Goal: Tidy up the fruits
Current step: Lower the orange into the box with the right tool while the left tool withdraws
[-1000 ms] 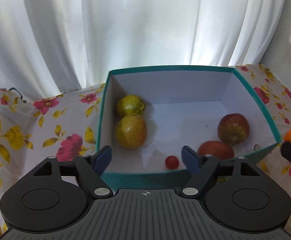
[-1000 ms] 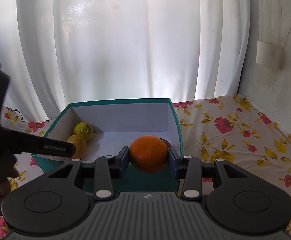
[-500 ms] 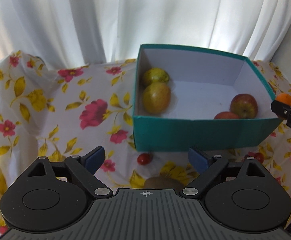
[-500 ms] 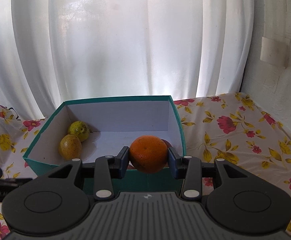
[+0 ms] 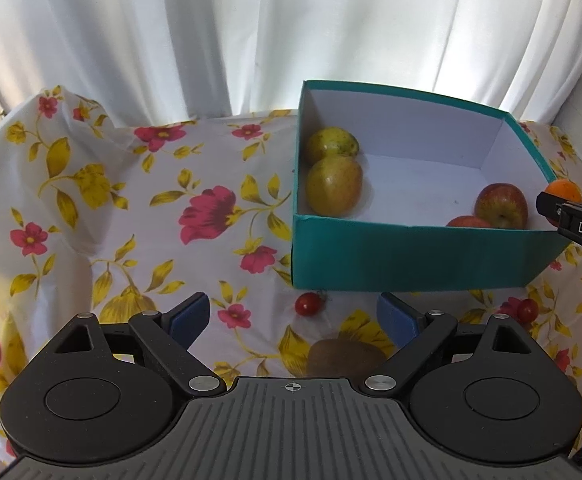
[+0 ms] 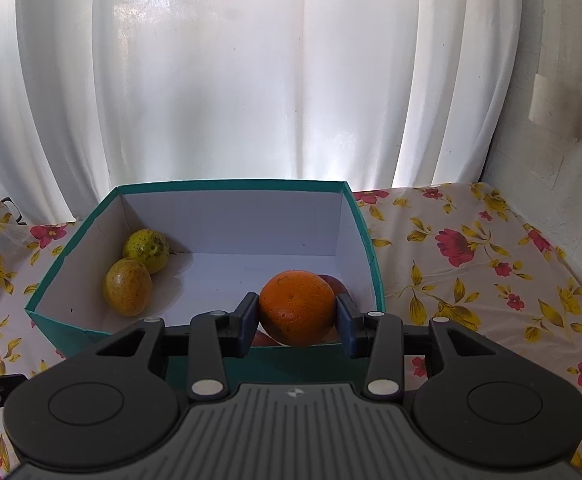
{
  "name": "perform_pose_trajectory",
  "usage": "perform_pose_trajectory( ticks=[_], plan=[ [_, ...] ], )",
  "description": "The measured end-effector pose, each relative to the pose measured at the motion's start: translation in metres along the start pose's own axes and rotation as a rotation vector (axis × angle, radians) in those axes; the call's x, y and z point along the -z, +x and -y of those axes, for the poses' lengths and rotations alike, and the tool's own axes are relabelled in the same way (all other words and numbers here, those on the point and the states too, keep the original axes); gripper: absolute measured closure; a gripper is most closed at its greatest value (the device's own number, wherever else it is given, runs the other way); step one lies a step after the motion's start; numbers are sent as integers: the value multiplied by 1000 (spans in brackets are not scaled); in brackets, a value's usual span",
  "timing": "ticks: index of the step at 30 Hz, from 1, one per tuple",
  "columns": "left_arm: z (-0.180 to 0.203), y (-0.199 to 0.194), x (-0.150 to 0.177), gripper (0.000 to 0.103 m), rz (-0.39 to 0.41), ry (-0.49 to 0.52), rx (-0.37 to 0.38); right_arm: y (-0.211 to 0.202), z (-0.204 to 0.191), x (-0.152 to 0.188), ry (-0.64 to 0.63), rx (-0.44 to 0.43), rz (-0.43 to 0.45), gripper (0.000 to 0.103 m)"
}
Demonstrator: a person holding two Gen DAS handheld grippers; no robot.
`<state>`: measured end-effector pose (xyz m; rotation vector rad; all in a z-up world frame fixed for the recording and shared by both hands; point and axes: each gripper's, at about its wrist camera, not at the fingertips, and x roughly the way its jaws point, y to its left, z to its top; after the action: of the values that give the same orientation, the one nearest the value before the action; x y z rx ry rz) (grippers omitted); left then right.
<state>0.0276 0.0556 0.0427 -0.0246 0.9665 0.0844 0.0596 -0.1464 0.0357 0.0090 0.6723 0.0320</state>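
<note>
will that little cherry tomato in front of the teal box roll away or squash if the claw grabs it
The cherry tomato is small, round and glossy, so it probably rolls at a nudge, though the wrinkled floral cloth may slow it. Its thin skin likely bruises under firm pressure. The left claw, wide open, would have to close far, gently.

home | floral tablecloth | white curtains | plaster wall

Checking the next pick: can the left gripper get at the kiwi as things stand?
Probably yes. The left gripper is open and empty, and the kiwi lies on the cloth just below its fingers, with only a cherry tomato nearby.
</note>
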Motion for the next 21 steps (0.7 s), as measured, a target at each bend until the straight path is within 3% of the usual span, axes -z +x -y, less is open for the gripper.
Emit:
perform_pose_trajectory(
  ticks=[19, 21],
  plan=[
    [-6, 11, 5, 9, -37, -5, -12, 17, 0, 1, -6, 4, -23, 62],
    [-7, 12, 6, 9, -43, -6, -13, 15, 0, 0, -7, 5, -4, 56]
  ],
)
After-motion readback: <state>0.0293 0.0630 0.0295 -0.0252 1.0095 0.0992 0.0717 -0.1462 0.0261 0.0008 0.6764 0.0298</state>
